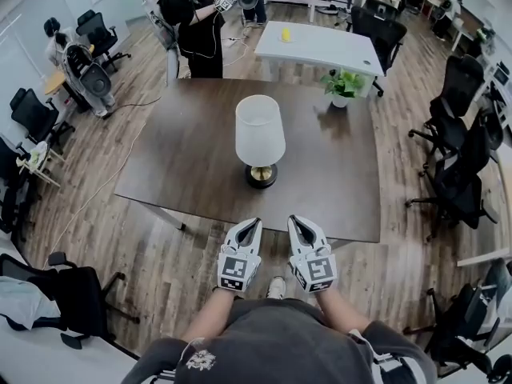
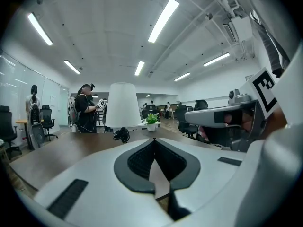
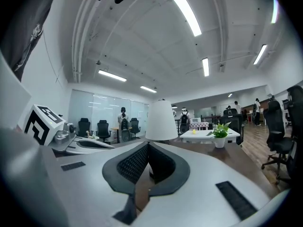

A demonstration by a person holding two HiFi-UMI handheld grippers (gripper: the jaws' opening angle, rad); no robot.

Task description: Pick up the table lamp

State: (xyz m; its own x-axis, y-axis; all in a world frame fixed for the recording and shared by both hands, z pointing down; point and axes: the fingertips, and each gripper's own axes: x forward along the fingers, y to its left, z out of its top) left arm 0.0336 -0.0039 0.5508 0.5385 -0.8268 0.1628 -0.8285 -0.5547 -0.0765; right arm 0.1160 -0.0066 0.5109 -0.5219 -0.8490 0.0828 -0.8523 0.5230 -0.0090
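Note:
The table lamp (image 1: 260, 131), with a white shade and a dark round foot with a brass ring, stands upright near the middle of the dark brown table (image 1: 184, 158). Both grippers hover side by side at the table's near edge, short of the lamp and not touching it. My left gripper (image 1: 249, 228) is shut and holds nothing. My right gripper (image 1: 299, 226) is likewise shut and holds nothing. In the left gripper view the lamp (image 2: 121, 105) rises just left of the closed tips (image 2: 155, 140). In the right gripper view the lamp (image 3: 161, 121) stands straight beyond the tips (image 3: 147, 143).
A small potted plant (image 1: 344, 84) sits at the table's far right corner. Behind it is a white table (image 1: 320, 46). A person (image 1: 196, 22) stands at the far edge. Office chairs (image 1: 456, 158) crowd the right side, another chair (image 1: 72, 294) is near left.

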